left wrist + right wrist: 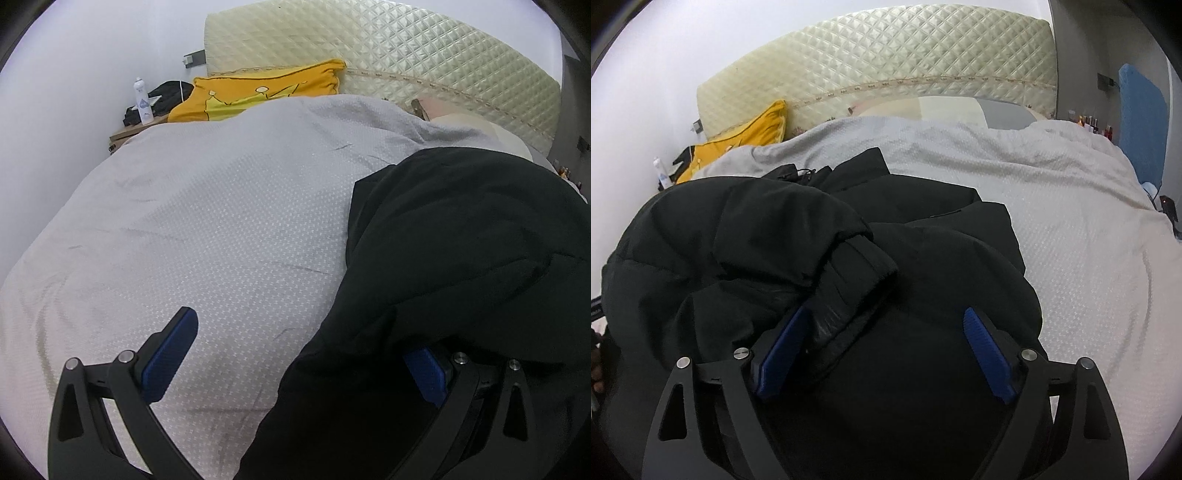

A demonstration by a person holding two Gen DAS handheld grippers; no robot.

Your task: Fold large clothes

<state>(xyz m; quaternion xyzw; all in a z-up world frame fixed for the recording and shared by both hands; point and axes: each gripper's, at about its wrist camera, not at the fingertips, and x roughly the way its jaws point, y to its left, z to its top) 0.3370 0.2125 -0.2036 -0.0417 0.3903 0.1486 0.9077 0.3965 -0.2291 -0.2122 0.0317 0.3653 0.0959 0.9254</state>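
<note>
A bulky black padded jacket [798, 236] lies crumpled on the bed's pale grey patterned cover [207, 221], a cuffed sleeve [857, 269] folded across its top. Right hand-held gripper [882, 354]: jaws spread wide over the jacket, left blue pad against the sleeve, nothing clamped. Left hand-held gripper [299, 365]: jaws released, black fabric draped over its right finger. A yellow cushion [258, 92] rests near the quilted cream headboard [369, 48].

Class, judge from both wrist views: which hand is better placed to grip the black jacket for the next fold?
Probably right: its open fingers straddle the jacket beside the cuff. The left gripper sits at the jacket's edge.
</note>
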